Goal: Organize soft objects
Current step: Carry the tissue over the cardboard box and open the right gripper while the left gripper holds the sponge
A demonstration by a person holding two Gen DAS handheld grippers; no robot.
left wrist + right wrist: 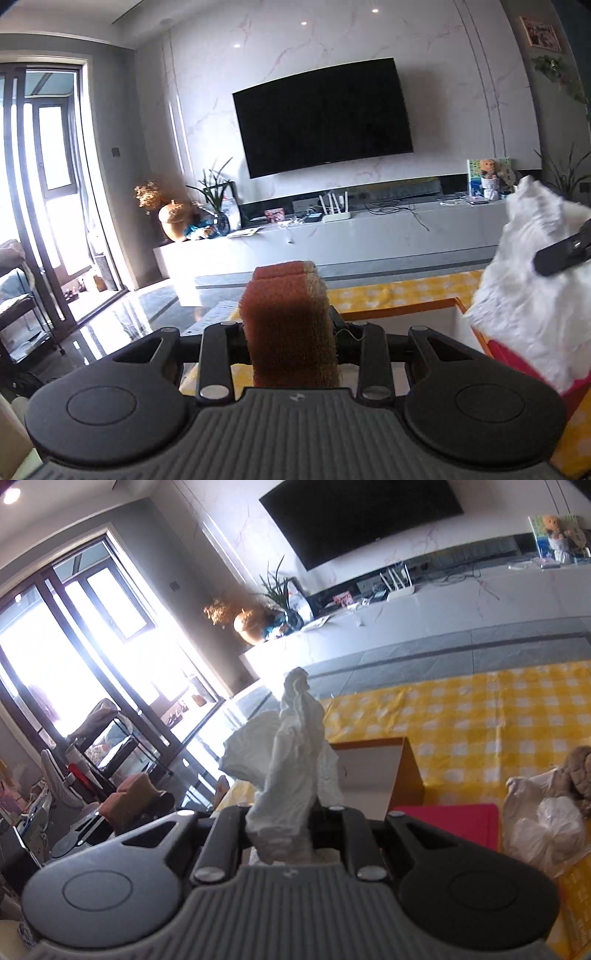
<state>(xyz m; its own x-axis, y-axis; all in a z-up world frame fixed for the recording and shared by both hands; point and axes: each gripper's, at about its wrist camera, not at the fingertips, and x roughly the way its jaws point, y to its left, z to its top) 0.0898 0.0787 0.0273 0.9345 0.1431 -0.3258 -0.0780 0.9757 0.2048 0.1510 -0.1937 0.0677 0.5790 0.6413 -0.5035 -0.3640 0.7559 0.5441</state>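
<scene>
Both claws are squeezed tight on soft things, lifted above the yellow checked tablecloth (480, 716) and open box (402, 771) — likely for sorting: right gripper (282, 830) pinches crumpled white tissue (291, 760), left gripper (291, 354) a brown sponge (284, 317).

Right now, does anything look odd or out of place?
Nothing looks spilled or broken. The left tool grips a brown sponge and the right tool a crumpled white tissue, both lifted above the yellow checkered tablecloth.

No text, label, brand or number is legible anywhere in either view.
</scene>
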